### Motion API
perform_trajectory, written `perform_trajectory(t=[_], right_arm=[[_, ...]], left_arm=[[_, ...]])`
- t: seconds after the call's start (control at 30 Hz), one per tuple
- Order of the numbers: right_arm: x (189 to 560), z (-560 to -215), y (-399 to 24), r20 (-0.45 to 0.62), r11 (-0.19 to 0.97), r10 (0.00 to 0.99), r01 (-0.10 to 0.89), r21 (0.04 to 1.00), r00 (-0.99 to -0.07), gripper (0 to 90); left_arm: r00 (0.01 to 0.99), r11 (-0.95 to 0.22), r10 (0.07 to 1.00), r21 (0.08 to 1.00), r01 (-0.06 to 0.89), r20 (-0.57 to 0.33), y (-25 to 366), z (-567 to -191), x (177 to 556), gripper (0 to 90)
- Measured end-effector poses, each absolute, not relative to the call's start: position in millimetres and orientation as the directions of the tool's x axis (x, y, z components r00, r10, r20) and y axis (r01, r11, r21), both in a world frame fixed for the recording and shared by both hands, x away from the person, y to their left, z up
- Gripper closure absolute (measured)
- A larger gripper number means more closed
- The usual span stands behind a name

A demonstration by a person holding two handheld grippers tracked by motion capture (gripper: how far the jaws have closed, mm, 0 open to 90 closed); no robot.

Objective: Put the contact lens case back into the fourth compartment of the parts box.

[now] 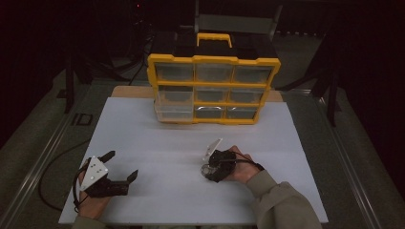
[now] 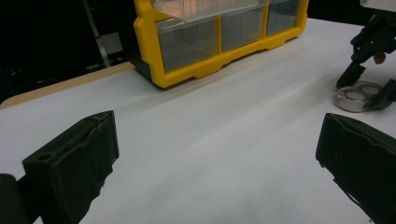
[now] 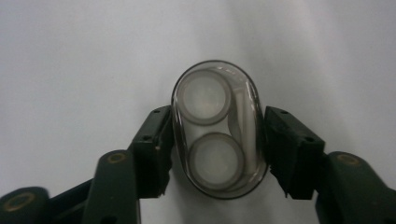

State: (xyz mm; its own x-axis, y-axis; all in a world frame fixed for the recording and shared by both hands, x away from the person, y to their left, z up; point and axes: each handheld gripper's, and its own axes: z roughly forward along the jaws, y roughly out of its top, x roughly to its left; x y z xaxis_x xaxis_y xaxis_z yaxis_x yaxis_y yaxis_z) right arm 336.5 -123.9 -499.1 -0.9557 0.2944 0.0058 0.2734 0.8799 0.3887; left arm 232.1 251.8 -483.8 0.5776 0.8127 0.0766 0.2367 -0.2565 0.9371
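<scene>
The small clear oval case (image 3: pixel 218 128) lies on the white desk (image 1: pixel 157 143), probably light, rigid and slick, clamped across its long sides by the right tongs (image 3: pixel 218 154), while the left tongs (image 2: pixel 210 154) gape empty.

A white worktop (image 1: pixel 162 157) carries a yellow-framed organiser (image 1: pixel 212 88) of clear drawers at its far edge, the lowest left drawer pulled slightly out. Nearer the person, right of centre, a small clear oval case (image 3: pixel 215 135) with two round wells lies flat on the white surface, well apart from the organiser.
</scene>
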Motion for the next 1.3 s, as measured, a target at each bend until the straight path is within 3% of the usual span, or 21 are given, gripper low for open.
perform_trajectory(t=[0.87,1.3], right_arm=[[336,-478,-133,0.118,0.787,0.424,0.43,0.442,-0.898,48.6],[334,-467,-130,0.105,0.789,0.433,0.433,0.435,-0.895,48.6]], left_arm=[[0.576,-0.256,0.814,0.937,0.237,0.077,252,-484,232,0.1],[0.578,-0.259,0.812,0.937,0.237,0.078,251,-484,232,0.1]])
